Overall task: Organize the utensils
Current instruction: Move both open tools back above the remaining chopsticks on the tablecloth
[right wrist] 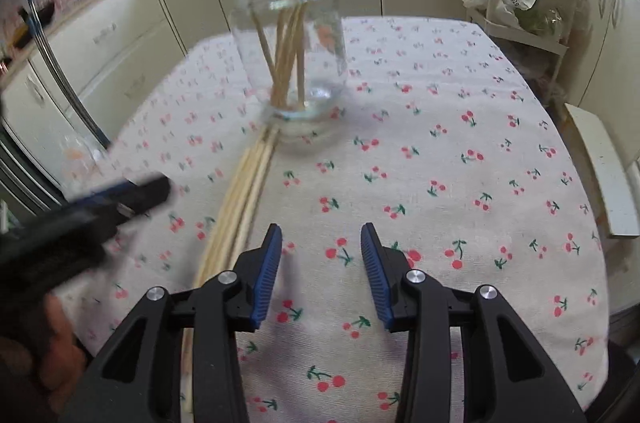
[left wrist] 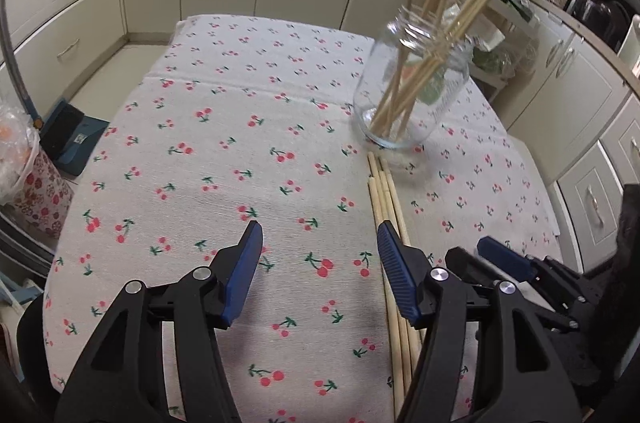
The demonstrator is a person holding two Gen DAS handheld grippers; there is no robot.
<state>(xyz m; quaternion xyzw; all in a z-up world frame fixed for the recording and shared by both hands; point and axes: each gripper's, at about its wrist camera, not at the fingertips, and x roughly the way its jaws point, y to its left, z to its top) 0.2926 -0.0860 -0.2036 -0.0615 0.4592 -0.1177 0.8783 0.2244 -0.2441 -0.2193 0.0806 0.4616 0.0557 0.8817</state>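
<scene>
While the left gripper hangs over the cherry tablecloth with fingers spread and empty, loose chopsticks lie just right of it, pointing at the glass jar holding more; right gripper also gapes, holding nothing

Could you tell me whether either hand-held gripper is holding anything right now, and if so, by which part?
Nothing is held: the left hand-held gripper and right hand-held gripper are both open and empty.

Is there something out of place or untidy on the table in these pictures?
Yes. A bundle of loose sticks lies flat on the tablecloth in front of the glass jar, while other sticks stand inside it.
</scene>
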